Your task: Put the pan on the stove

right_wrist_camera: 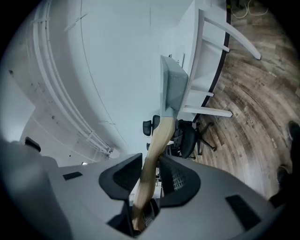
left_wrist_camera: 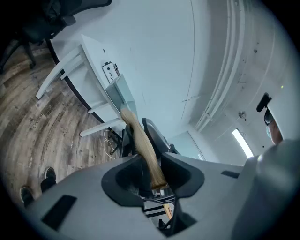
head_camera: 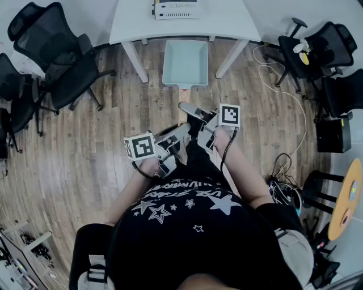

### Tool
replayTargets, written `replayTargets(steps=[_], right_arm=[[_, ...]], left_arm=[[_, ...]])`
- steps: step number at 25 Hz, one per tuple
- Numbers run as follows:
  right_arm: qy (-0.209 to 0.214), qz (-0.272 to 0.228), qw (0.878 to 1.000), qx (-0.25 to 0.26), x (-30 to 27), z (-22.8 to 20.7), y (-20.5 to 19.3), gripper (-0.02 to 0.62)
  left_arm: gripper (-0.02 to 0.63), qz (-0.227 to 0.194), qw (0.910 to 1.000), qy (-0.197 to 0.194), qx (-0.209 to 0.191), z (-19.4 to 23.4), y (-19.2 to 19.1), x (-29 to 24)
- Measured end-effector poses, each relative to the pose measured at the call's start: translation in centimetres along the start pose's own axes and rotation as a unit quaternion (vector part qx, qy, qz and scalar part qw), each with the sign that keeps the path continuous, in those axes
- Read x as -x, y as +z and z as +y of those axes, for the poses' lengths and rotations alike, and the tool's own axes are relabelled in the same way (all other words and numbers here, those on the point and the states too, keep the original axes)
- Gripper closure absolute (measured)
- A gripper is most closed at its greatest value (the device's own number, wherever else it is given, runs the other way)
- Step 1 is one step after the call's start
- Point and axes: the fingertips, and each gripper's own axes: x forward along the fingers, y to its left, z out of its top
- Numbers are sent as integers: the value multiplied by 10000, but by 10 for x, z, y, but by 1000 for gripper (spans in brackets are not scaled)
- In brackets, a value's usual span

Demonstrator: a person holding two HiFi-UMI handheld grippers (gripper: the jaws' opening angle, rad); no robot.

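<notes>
A pale blue square pan (head_camera: pixel 185 62) hangs in the air over the wooden floor, just in front of a white table (head_camera: pixel 227 22). Its wooden handle (left_wrist_camera: pixel 143 145) runs back between the jaws of both grippers. My left gripper (head_camera: pixel 180 140) is shut on the handle's end, and my right gripper (head_camera: pixel 199 126) is shut on the handle (right_wrist_camera: pixel 157 140) from the other side. The pan (right_wrist_camera: pixel 174 89) stands edge-on in the right gripper view. A flat white appliance (head_camera: pixel 177 8) with a control panel, possibly the stove, lies on the table's far side.
Black office chairs (head_camera: pixel 51 56) crowd the left, and more chairs (head_camera: pixel 323 51) stand at the right. White cable (head_camera: pixel 283 90) trails over the floor by a black box (head_camera: pixel 332 135). A round yellow tabletop (head_camera: pixel 349 198) is at the right edge.
</notes>
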Motion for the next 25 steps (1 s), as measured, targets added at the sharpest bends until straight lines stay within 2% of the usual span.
replayTargets(steps=[12, 25], right_arm=[[-35, 16, 9999, 133, -5, 12, -2, 482], [-195, -33, 9997, 137, -4, 2, -4, 480]], left_arm=[[477, -61, 9999, -108, -51, -11, 5, 3], [474, -102, 9999, -117, 14, -5, 2, 6]])
